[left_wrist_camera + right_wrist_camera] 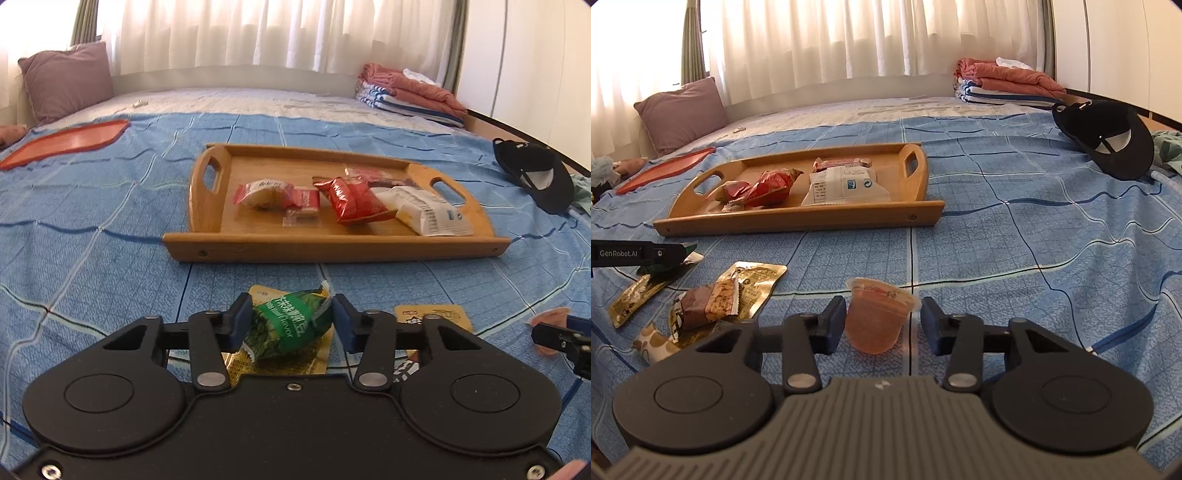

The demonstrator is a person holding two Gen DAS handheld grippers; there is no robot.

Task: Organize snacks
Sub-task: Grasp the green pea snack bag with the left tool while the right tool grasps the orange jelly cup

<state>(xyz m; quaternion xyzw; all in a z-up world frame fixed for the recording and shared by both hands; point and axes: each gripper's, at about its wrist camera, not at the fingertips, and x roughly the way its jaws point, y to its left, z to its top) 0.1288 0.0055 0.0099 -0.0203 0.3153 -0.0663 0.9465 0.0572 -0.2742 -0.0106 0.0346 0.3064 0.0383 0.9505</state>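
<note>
One wooden tray point(334, 243) on the blue checked bedspread point(92, 221), holding five snacks as counted from the left wrist view: one pink-and-white packet point(264, 194), one small pink wrapper point(308, 199) just beside it, one red packet point(351, 201), one white packet point(428, 210), one reddish bar point(373, 175) behind them (partly hidden by the others).

Outside the tray, near the grippers: one green packet point(291, 325), two gold pouches point(757, 284) lying flat, one brown-and-orange bar point(711, 304) on top of the nearer pouch, one giraffe-patterned wrapper point(655, 341), one orange jelly cup point(877, 319).

Left gripper point(291, 326): set fairly narrow around the green packet, blue pads at either side of it; contact on the right pad not clear enough to call a firm grip; packet resting over a gold pouch, in front of the tray's near wall.

Right gripper point(882, 325): spread wide, jelly cup lying between the fingers point(833, 325), tipped with its foil lid facing away; small gaps on both sides, nothing gripped; cup on the bedspread, well short of the tray.

Elsewhere: one flat red lid point(70, 142) far left; one purple pillow point(68, 81); one stack of folded towels point(410, 94); one black cap point(1112, 138) at the right.
</note>
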